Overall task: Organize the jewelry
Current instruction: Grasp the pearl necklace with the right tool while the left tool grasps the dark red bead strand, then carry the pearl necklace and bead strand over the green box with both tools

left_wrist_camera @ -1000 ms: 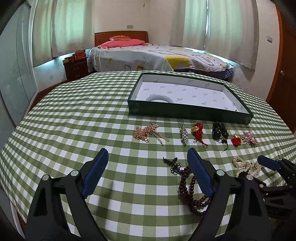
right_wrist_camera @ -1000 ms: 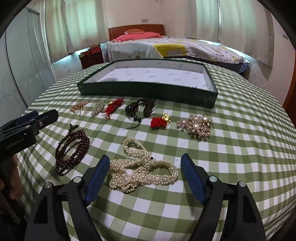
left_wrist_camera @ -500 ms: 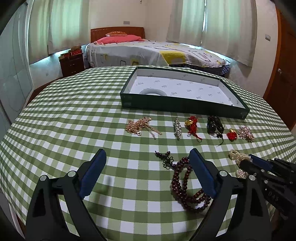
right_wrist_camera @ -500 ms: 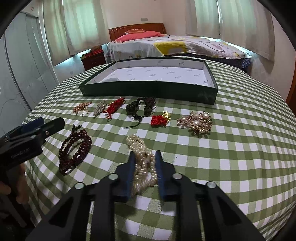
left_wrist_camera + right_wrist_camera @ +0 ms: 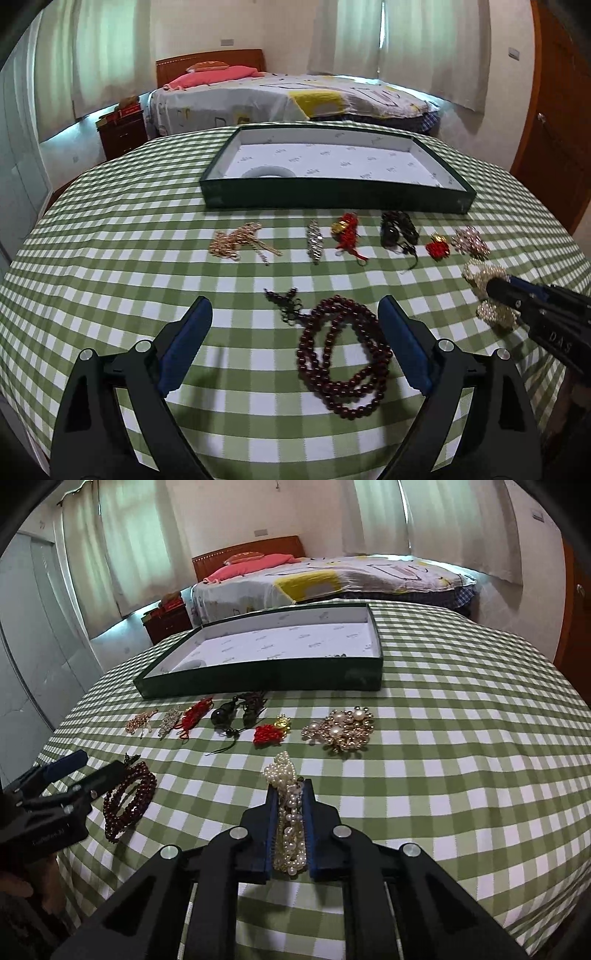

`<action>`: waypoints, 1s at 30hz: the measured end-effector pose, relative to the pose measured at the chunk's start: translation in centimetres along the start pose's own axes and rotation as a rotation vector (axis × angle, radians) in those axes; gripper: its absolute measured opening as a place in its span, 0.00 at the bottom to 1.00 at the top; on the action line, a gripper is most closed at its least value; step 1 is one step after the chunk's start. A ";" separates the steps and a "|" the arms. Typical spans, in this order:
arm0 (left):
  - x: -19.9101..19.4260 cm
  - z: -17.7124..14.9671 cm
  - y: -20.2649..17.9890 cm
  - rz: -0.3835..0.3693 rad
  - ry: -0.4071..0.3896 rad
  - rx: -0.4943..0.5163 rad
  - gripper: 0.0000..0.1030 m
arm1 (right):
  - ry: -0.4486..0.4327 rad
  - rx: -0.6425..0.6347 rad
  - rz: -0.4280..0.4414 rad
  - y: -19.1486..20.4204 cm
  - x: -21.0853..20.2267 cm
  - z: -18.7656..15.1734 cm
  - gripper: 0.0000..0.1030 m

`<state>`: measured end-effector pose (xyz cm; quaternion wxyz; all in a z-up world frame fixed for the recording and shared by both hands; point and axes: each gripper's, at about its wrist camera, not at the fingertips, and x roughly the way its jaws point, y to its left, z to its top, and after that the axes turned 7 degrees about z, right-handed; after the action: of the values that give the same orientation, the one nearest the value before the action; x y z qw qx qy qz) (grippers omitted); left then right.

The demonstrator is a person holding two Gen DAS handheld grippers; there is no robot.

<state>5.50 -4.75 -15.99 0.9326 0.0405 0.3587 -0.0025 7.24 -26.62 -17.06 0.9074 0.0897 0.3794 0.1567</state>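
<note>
Pearls (image 5: 287, 812) bunched lengthwise in right tool (image 5: 289, 797), pointing tray-ward (image 5: 258, 672).

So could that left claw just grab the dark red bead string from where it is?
Probably yes. The left claw is wide open, and the dark red bead string lies on the cloth right between its fingers with nothing over it. The right claw is busy off to the side with the pearls.

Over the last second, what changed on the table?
The right claw closed on the pearl strand, bunching it between its fingers. The left claw stayed open and shifted right, so the dark red bead bracelet now lies between its fingers. The row of jewelry and the green tray are unchanged.
</note>
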 end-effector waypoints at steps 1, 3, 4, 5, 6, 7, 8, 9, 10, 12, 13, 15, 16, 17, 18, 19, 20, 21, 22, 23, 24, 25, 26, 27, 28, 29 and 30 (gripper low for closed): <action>0.0 0.0 -0.2 -0.002 0.003 0.002 0.86 | -0.002 0.001 0.001 -0.1 0.0 0.0 0.13; 0.3 -0.2 -0.6 -0.010 0.015 0.009 0.86 | -0.004 0.004 0.004 -0.3 -0.1 0.0 0.13; 0.5 -0.2 -0.8 -0.011 0.021 0.012 0.86 | -0.005 0.006 0.006 -0.3 -0.1 0.0 0.13; 0.7 -0.4 -1.0 -0.012 0.032 0.017 0.86 | -0.006 0.009 0.008 -0.4 -0.1 0.0 0.13; 1.0 -0.5 -1.1 -0.012 0.045 0.019 0.86 | -0.007 0.010 0.008 -0.4 -0.1 -0.1 0.13; 1.2 -0.6 -1.2 -0.011 0.055 0.019 0.86 | -0.008 0.011 0.010 -0.4 -0.1 -0.1 0.13; 1.5 -0.7 -1.1 -0.012 0.067 0.016 0.86 | -0.009 0.012 0.010 -0.4 -0.2 -0.1 0.13; 1.6 -0.8 -1.1 -0.012 0.075 0.012 0.86 | -0.009 0.013 0.011 -0.4 -0.1 -0.1 0.13; 1.9 -0.9 -1.0 -0.010 0.087 0.004 0.86 | -0.009 0.013 0.011 -0.5 -0.2 -0.1 0.13; 1.9 -1.0 -0.8 -0.007 0.090 -0.007 0.86 | -0.009 0.011 0.011 -0.5 -0.2 -0.1 0.13; 1.9 -1.0 -0.8 -0.004 0.091 -0.004 0.86 | -0.009 0.010 0.011 -0.4 -0.2 -0.1 0.13; 1.8 -1.2 -1.0 0.011 0.091 0.013 0.86 | -0.010 0.011 0.010 -0.4 -0.2 -0.1 0.13; 1.8 -1.2 -1.0 0.009 0.092 0.011 0.86 | -0.010 0.011 0.010 -0.4 -0.2 -0.1 0.13; 1.7 -1.2 -1.0 0.008 0.092 0.009 0.84 | -0.010 0.010 0.009 -0.4 -0.2 -0.1 0.13; 1.6 -1.3 -0.9 0.010 0.088 0.006 0.81 | -0.011 0.009 0.009 -0.4 -0.2 -0.1 0.13; 1.5 -1.3 -0.8 0.011 0.082 0.003 0.71 | -0.011 0.009 0.008 -0.4 -0.2 -0.1 0.13; 1.3 -1.4 -0.7 0.010 0.075 0.000 0.60 | -0.011 0.008 0.007 -0.4 -0.1 -0.1 0.13; 1.1 -1.4 -0.6 0.006 0.071 -0.003 0.56 | -0.011 0.008 0.007 -0.4 -0.2 -0.1 0.13; 1.1 -1.4 -0.5 0.001 0.070 -0.004 0.51 | -0.011 0.008 0.008 -0.4 -0.2 -0.1 0.13; 1.0 -1.4 -0.4 -0.007 0.067 -0.007 0.43 | -0.011 0.007 0.008 -0.4 -0.2 -0.1 0.13; 0.9 -1.4 -0.2 -0.022 0.064 -0.012 0.39 | -0.011 0.005 0.008 -0.3 -0.2 -0.1 0.13; 0.9 -1.4 -0.1 -0.031 0.062 -0.016 0.29 | -0.011 0.003 0.007 -0.3 -0.2 -0.1 0.13; 0.9 -1.4 0.0 -0.037 0.061 -0.018 0.21 | -0.010 0.001 0.008 -0.2 -0.2 -0.1 0.13; 0.8 -1.4 0.1 -0.057 0.060 -0.022 0.17 | -0.010 0.000 0.008 -0.2 -0.2 -0.1 0.13; 0.9 -1.4 0.1 -0.063 0.059 -0.025 0.16 | -0.010 -0.002 0.009 -0.1 -0.2 -0.1 0.13; 0.8 -1.4 0.2 -0.067 0.058 -0.026 0.16 | -0.010 -0.003 0.009 0.0 -0.2 -0.1 0.13; 0.8 -1.3 0.1 -0.071 0.057 -0.027 0.16 | -0.011 -0.005 0.010 0.0 -0.2 -0.1 0.13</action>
<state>5.21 -4.48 -17.52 0.9218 0.0153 0.3863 -0.0296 7.07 -26.66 -16.99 0.9089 0.0901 0.3737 0.1617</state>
